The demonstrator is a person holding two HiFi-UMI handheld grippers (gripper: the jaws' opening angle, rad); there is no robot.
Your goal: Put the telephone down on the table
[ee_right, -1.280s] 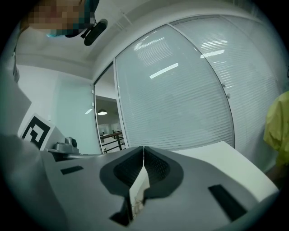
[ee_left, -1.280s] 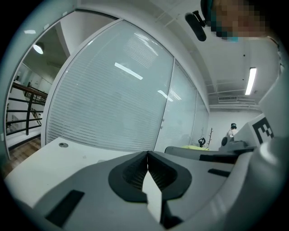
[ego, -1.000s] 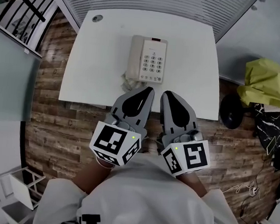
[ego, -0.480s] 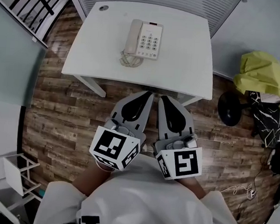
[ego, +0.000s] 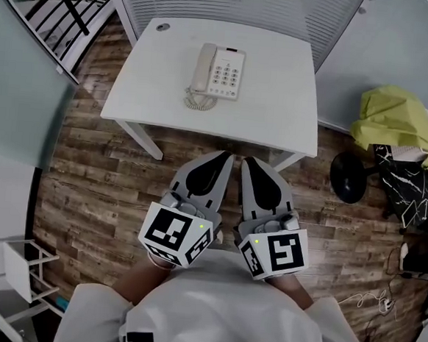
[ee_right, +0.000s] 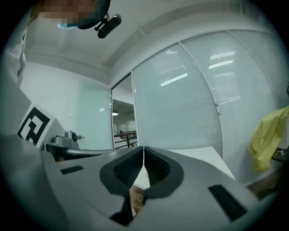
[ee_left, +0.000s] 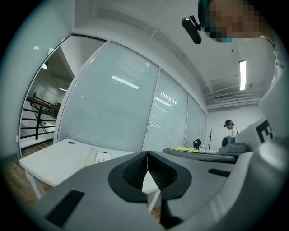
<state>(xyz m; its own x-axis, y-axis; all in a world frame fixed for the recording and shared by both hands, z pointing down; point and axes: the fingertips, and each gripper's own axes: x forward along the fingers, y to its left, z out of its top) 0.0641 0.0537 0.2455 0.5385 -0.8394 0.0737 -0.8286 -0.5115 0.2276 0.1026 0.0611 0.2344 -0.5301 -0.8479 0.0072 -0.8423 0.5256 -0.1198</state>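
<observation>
White table (ego: 279,98) on wood floor (ego: 109,188); telephone (ego: 217,71) lying flat on top

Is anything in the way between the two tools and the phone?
Nothing visible. The telephone sits on the white table, and only bare tabletop and wooden floor lie between it and the shut left tool and right tool.

The telephone (ego: 217,71) is off-white, a corded desk model. It lies flat on the white table (ego: 279,98), keypad (ego: 226,75) facing up. It sits near the middle of the table, slightly toward the far edge and well clear of all four edges. The handset (ego: 204,65) rests in its cradle on the left side. The coiled cord (ego: 199,102) lies bunched on the table at the telephone's near left corner.
</observation>
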